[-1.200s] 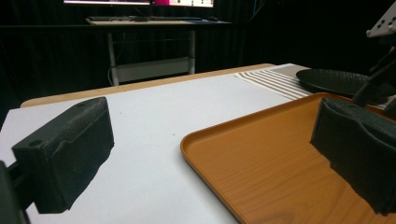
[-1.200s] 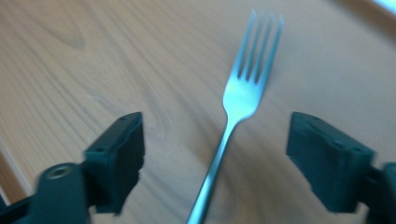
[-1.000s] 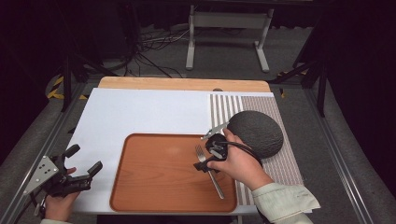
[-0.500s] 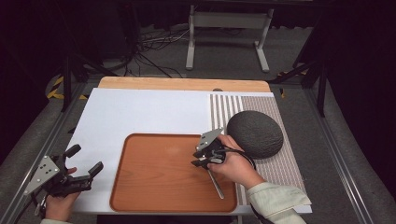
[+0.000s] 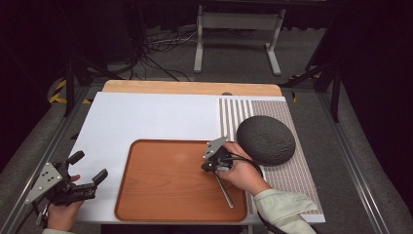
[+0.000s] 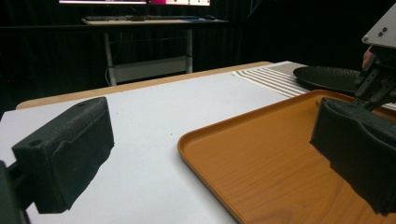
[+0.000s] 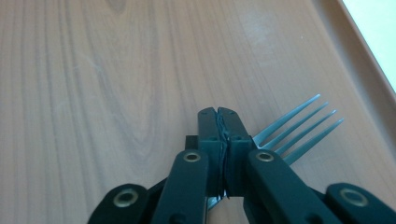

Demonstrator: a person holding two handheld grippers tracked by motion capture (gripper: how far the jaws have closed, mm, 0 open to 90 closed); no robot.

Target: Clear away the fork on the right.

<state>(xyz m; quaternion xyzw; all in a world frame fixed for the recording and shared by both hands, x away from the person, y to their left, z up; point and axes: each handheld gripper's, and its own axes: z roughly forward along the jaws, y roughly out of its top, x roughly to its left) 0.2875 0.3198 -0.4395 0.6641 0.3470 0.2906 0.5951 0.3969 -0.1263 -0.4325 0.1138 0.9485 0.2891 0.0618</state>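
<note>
Fork between closed right tongs

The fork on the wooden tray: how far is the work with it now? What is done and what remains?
Done: the right gripper has just closed its jaws on the fork, whose tines stick out beside the pads. In hand: the fork lies on the tray, its handle flat on the wood. Left: lifting and placing it, perhaps near the dark plate. The left gripper waits open beside the tray.
</note>
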